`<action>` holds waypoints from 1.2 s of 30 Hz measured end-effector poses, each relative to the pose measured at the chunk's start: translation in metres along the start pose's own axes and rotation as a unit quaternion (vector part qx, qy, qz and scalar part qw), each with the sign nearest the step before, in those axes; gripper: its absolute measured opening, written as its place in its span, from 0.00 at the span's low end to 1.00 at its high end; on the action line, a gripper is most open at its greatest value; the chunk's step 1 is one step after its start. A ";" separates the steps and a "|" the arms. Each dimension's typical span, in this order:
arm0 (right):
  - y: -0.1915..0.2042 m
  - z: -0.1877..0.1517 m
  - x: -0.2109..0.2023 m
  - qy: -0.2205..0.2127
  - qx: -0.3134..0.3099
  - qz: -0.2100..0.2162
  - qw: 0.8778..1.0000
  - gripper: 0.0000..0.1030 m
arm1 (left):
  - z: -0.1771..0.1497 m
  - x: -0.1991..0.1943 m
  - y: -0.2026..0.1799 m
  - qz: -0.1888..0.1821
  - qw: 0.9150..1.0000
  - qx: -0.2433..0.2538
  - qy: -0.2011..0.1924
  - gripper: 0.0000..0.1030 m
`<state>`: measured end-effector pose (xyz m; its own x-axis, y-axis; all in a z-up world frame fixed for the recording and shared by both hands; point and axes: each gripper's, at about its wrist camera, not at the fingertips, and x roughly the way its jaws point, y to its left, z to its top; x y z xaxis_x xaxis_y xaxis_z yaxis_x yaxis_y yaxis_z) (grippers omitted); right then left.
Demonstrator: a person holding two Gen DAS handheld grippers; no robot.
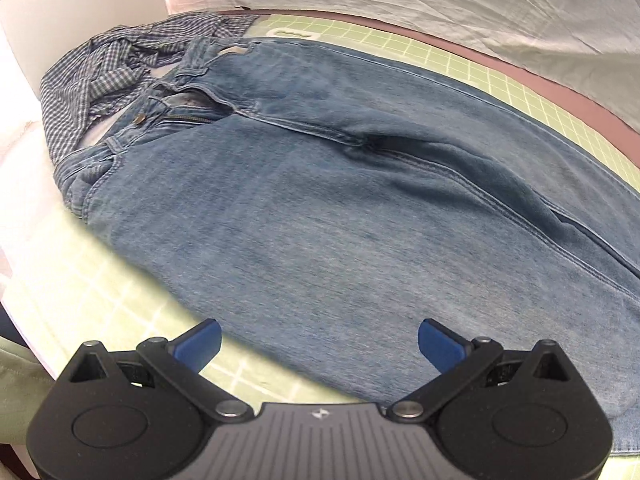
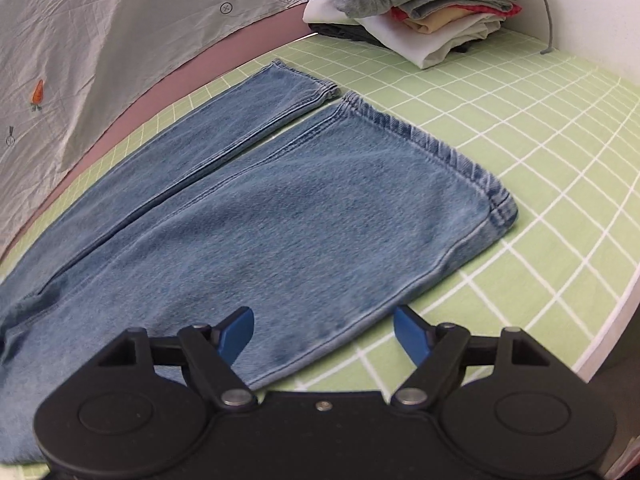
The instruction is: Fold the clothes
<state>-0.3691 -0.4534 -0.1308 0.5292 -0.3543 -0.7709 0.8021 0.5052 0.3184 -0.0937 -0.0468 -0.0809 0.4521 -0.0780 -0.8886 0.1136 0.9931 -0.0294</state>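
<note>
A pair of light blue jeans (image 1: 320,208) lies flat on the green grid mat (image 1: 80,280), waistband at the far left in the left wrist view. The right wrist view shows the two legs (image 2: 300,220) spread side by side, hems at the far right. My left gripper (image 1: 319,344) hovers open over the near edge of the jeans' upper part, nothing between its blue fingers. Over the near side seam of the closer leg, my right gripper (image 2: 323,332) is open too, holding nothing.
A blue checked garment (image 1: 104,76) lies bunched beside the waistband. A stack of folded clothes (image 2: 420,8) sits at the mat's far right corner. A grey sheet with a carrot print (image 1: 440,4) hangs behind the table. The mat (image 2: 520,160) right of the hems is bare.
</note>
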 end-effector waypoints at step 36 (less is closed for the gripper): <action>0.005 -0.037 0.007 -0.043 0.413 0.126 0.901 0.78 | 0.065 0.060 0.175 0.013 0.973 -0.230 -0.004 0.83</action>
<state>-0.3714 -0.4241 -0.1553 0.7139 -0.3877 -0.5832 0.5677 -0.1672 0.8061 0.0111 0.1165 -0.1099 0.4574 -0.0507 -0.8878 -0.3049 0.9289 -0.2102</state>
